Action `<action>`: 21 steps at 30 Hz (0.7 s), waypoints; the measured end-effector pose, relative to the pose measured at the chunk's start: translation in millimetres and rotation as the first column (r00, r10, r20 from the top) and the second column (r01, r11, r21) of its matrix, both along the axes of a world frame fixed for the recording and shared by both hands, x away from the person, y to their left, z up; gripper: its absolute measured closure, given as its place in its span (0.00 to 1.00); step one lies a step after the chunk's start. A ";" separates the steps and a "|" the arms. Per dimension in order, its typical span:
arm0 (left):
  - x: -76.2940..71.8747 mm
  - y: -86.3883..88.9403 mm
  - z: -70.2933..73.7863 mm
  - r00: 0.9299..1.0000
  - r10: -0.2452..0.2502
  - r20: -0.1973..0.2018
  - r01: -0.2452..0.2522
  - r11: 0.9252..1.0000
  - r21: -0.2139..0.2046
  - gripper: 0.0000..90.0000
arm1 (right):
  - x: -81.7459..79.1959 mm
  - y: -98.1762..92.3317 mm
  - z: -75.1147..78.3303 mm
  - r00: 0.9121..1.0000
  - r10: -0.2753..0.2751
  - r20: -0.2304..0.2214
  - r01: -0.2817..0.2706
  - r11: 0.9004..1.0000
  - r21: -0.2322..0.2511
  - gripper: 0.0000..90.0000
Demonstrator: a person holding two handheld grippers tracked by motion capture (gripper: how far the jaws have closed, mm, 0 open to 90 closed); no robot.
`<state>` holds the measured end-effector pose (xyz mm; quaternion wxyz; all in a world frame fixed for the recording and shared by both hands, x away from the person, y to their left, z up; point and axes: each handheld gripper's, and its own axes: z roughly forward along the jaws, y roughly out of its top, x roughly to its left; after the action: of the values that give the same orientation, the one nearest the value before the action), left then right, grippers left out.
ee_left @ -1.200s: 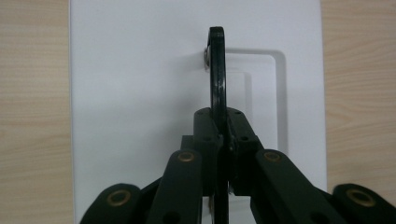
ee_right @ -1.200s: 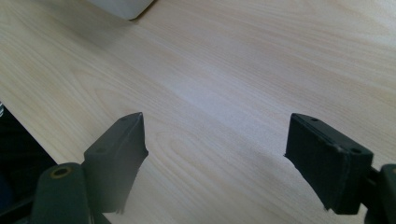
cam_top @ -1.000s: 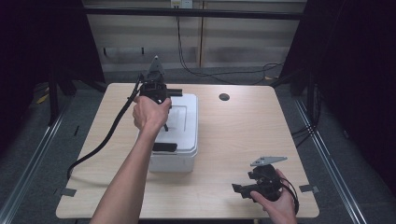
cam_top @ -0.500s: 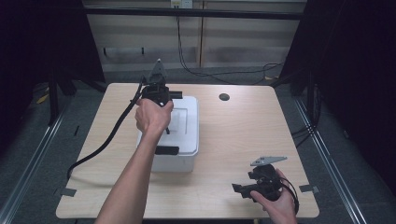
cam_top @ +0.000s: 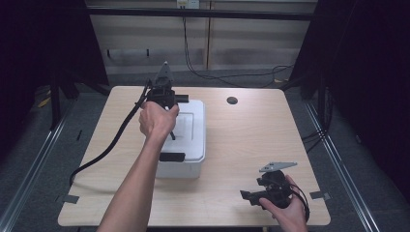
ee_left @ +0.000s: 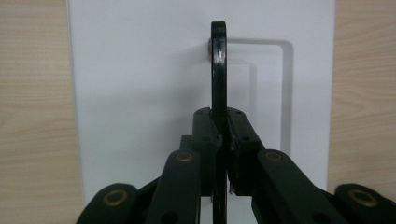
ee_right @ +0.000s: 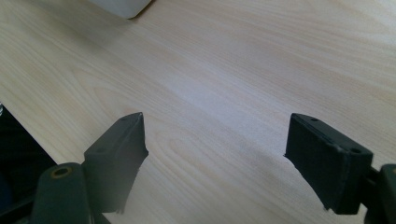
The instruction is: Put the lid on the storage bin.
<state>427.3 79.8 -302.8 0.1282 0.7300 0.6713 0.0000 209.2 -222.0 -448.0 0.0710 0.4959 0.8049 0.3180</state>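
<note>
High view: left gripper [cam_top: 170, 123] is hanging over a white lidded box [cam_top: 186, 145] at the tabletop's [cam_top: 251, 140] left-centre; right gripper [cam_top: 251, 195] is idling well apart at the near right edge.
Left gripper view: jaws are pinching the upright black lid handle [ee_left: 218, 70], its long axis running straight ahead of them.
Right gripper view: jaws are standing spread over bare wood.

I see a pale wood counter [cam_top: 251, 140] with a round dark hole [cam_top: 232, 100] near its far edge, standing on grey floor [cam_top: 29, 159]. Beyond it a beige panelled wall [cam_top: 241, 48] carries black cables [cam_top: 203, 72]; black curtains [cam_top: 367, 72] darken both sides.
</note>
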 end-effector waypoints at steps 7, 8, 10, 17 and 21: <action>1.1 2.2 1.3 1.000 0.005 -0.008 -0.005 1.000 0.004 0.89 | -0.2 0.0 0.0 1.000 0.000 0.000 0.000 1.000 0.000 0.22; 1.5 2.6 0.7 1.000 0.004 -0.007 -0.004 1.000 0.002 0.88 | 0.0 0.0 -0.1 1.000 0.000 -0.001 0.000 1.000 -0.001 0.22; 2.5 3.6 0.5 1.000 -0.010 -0.019 0.010 1.000 0.000 0.82 | -0.1 0.0 0.0 1.000 0.000 0.000 0.000 1.000 -0.001 0.22; 4.0 9.0 1.3 0.997 -0.073 -0.012 0.073 0.997 -0.012 0.56 | 0.1 0.1 -0.2 1.000 0.001 -0.001 -0.001 1.000 -0.002 0.21; 5.1 13.2 3.0 0.991 -0.135 0.009 0.135 0.991 -0.023 0.45 | 0.0 0.1 -0.1 1.000 -0.003 -0.002 0.003 1.000 -0.003 0.21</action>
<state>432.4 93.0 -299.8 0.1387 0.7723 0.6198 -0.0140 209.2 -222.0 -448.0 0.0714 0.4972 0.8048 0.3163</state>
